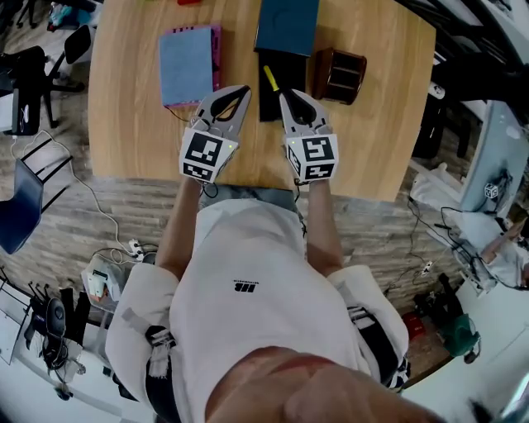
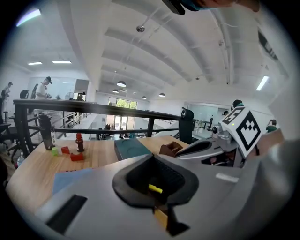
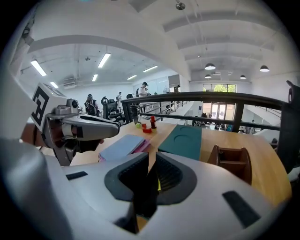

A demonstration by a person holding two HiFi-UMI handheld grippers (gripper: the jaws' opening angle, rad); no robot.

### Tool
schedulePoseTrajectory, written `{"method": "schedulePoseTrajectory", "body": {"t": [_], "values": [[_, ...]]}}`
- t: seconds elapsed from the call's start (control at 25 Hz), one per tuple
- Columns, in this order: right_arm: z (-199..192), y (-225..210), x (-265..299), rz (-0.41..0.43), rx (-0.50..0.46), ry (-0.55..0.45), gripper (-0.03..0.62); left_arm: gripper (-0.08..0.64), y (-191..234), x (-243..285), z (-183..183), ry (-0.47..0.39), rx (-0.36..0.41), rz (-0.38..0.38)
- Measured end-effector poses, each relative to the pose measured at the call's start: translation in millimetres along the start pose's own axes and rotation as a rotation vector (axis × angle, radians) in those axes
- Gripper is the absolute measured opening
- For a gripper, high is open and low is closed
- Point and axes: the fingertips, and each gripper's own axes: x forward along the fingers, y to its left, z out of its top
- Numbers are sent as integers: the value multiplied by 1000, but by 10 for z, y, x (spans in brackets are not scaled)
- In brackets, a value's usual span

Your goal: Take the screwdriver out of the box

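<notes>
A yellow-handled screwdriver (image 1: 269,78) lies in the open black box (image 1: 264,105) at the middle of the wooden table (image 1: 132,124). My left gripper (image 1: 242,87) points at the box from its left side, jaws together and empty. Just below the handle, my right gripper (image 1: 283,94) hovers over the box with only a thin slit between its jaws and nothing held. The left gripper view shows a bit of the yellow handle (image 2: 155,189) through the hollow behind the left gripper's (image 2: 152,159) closed tip. In the right gripper view the yellow (image 3: 158,182) shows through the right gripper's (image 3: 152,157) slit.
The teal box lid (image 1: 287,25) lies just beyond the box. A brown wooden holder (image 1: 337,74) stands to its right. A blue pad on a pink one (image 1: 188,64) lies to the left. Small red and green blocks (image 2: 75,156) sit at the far edge, by a railing.
</notes>
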Motion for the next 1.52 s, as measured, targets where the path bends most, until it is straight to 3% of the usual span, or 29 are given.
{"method": "schedulePoseTrajectory", "body": {"t": [0.68,1.52], "values": [[-585,-137,692,47,-30,205,69,3,185,435,-475,86,-40,-32],[-1051,-99,1106,67,-74,414,86,3,247,562,-625,107,-70,-45]]}}
